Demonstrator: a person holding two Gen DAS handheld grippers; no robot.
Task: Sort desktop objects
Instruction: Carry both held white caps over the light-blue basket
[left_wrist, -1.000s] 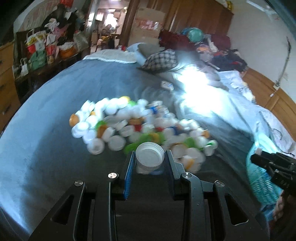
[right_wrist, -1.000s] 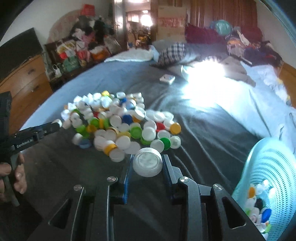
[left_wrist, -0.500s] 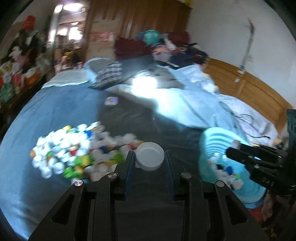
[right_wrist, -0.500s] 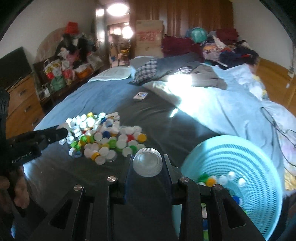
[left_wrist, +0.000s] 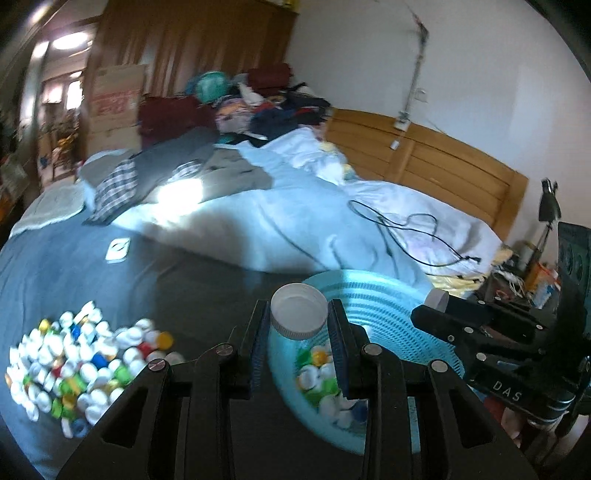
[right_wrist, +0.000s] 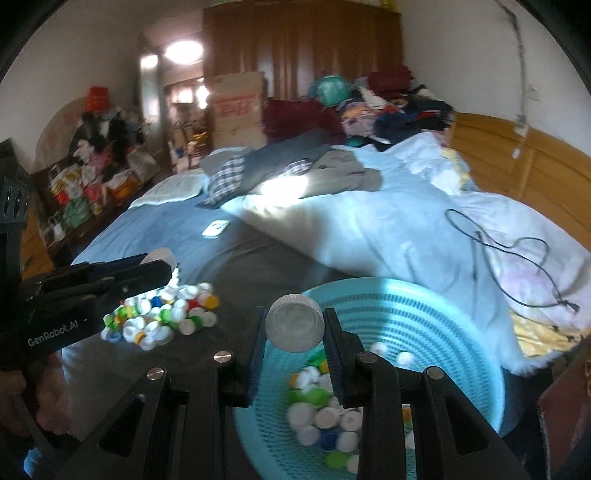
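Caps of many colours, a loose plastic heap (left_wrist: 81, 365), lay at your nine o'clock on the dark blue bedspread (left_wrist: 55, 266), with a small white flat card (left_wrist: 118, 250) farther out at eleven. Your left gripper (left_wrist: 299, 325) was closed tight on a wide white plastic cap (left_wrist: 299, 315), hollow side up, held above the near rim of the round turquoise mesh basket (left_wrist: 391, 306). In that basket, at your one o'clock, white, green and yellow caps (left_wrist: 321, 380) already lay in a pile. Your right gripper (right_wrist: 294, 328) was likewise clamped on a grey-white ribbed round cap (right_wrist: 294, 328), tilted with its closed top toward the camera, over the basket's near left edge. From the right wrist view your hand (right_wrist: 22, 398) showed at eight o'clock on the left gripper's handle. A thin black cable (left_wrist: 406, 236) trailed over the pale blue quilt (left_wrist: 277, 221) at two o'clock.
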